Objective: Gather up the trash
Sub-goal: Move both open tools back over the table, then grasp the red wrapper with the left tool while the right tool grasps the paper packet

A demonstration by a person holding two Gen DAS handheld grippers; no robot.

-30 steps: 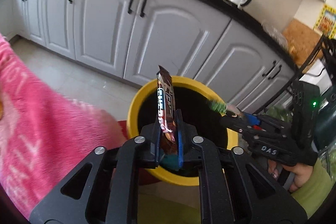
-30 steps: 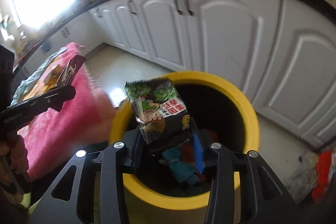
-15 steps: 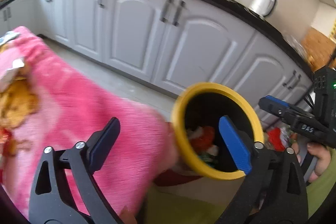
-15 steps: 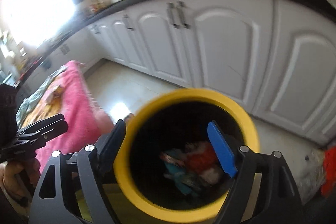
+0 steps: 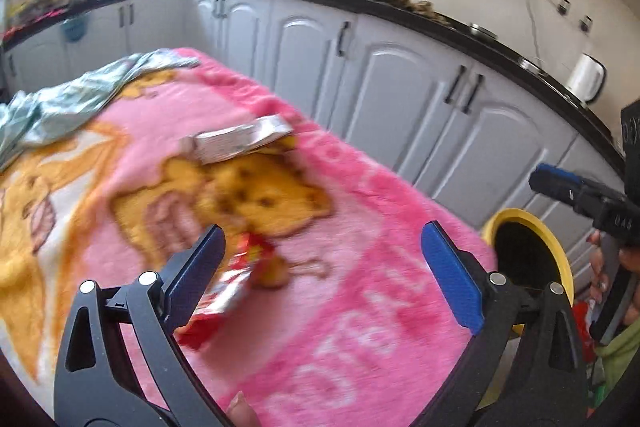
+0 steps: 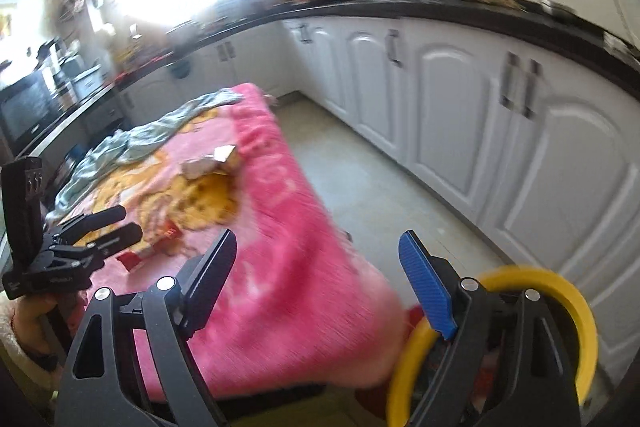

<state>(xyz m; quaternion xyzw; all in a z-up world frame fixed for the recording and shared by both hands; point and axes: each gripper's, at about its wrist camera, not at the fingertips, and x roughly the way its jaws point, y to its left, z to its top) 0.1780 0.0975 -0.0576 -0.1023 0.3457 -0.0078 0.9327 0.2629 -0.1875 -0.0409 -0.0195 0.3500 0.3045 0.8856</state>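
Two wrappers are still lying on the pink blanket (image 5: 360, 307): a red wrapper (image 5: 224, 291) crumpled just beside a small yellowish lump, and a silver wrapper (image 5: 240, 141) further back toward the cabinets (image 5: 400, 99). Those are what is left to collect, as far as I can tell through the blur.

The big change: a second ago each claw was pinching a wrapper over the yellow bin (image 5: 532, 247), and now both are empty. The left gripper (image 5: 320, 267) is standing wide open, nothing between its jaws; they have just been opening. Same story for the right gripper (image 6: 320, 279), jaws spread with only blanket behind them. So both wrappers are most likely in the bin now (its inside is too dark in the left view to confirm).

Both cameras are now looking at the blanket instead of down the bin's mouth. The bin is sliding off to the lower right in both views, sitting on the floor right against the blanket's edge. The left gripper is hovering closest to the red wrapper, which is showing just past its left finger. From the left view the right gripper is still out near the bin.

My read: one drop-off finished, next pickup starting, red wrapper for the left, probably silver for the right.

A crumpled grey-green cloth (image 5: 60, 103) is lying at the far end.
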